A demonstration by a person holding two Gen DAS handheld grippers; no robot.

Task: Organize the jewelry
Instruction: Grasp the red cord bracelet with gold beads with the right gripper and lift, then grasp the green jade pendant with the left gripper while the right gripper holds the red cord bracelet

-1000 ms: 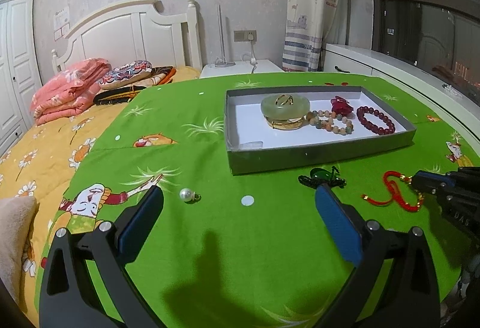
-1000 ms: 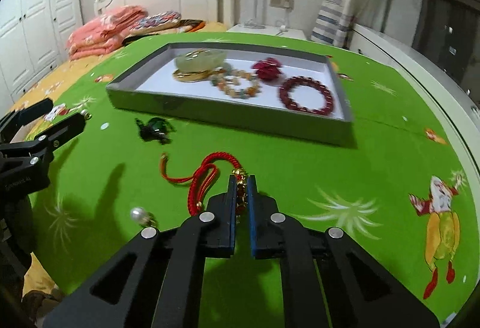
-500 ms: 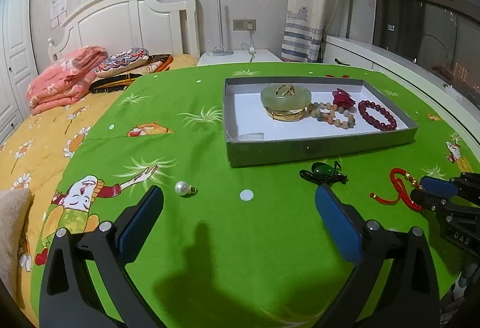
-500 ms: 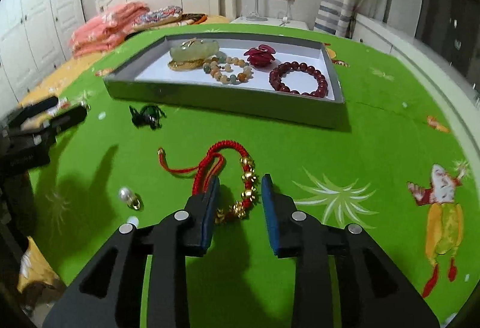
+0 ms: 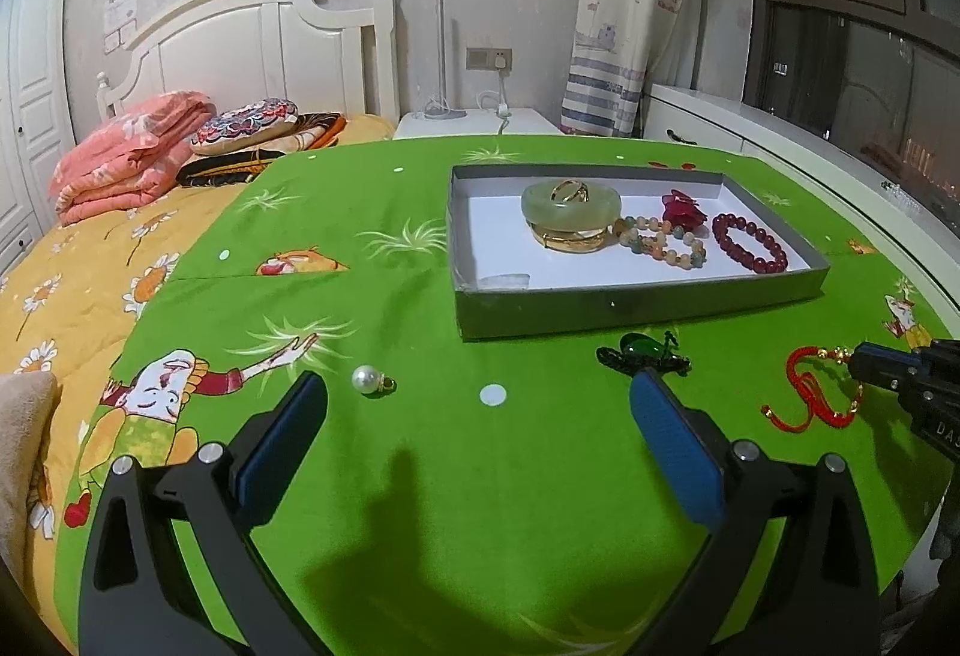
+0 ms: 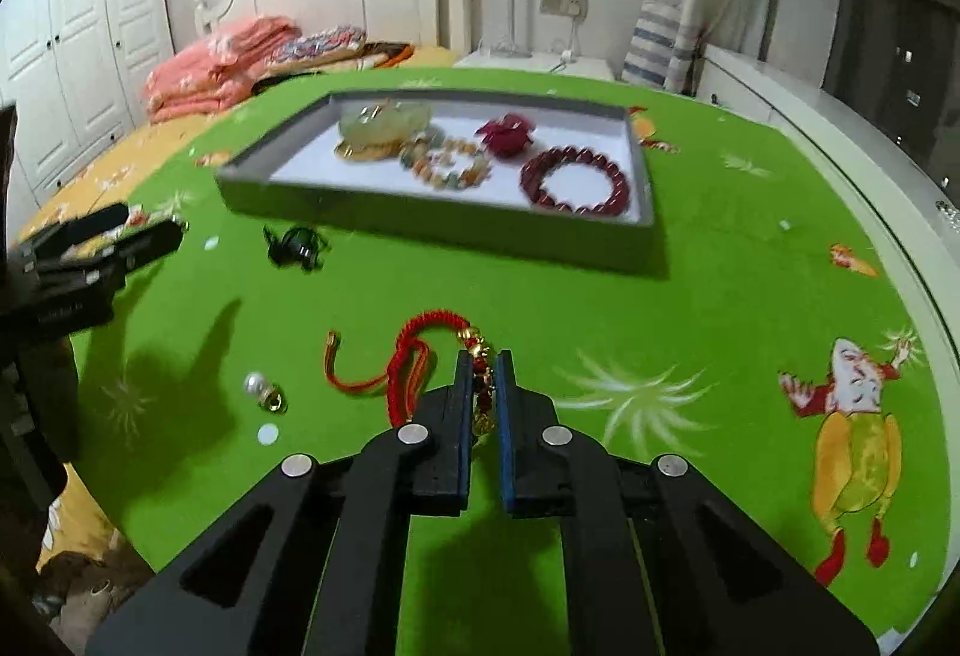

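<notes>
Four pieces already lie in the tray (image 5: 636,299). The right gripper (image 6: 483,386) pinches the red cord bracelet (image 6: 420,356) on the desk; pearl (image 5: 367,379) and green pendant (image 5: 639,350) remain. The left gripper (image 5: 477,419) fingers are wide.

Red cord bracelet (image 6: 420,356) beside tray (image 6: 432,224)

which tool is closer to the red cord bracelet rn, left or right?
Right. The right tool is shut on the red cord bracelet, gripping its gold beads. The left tool is open, off to the bracelet's left, nearer the pearl.
</notes>
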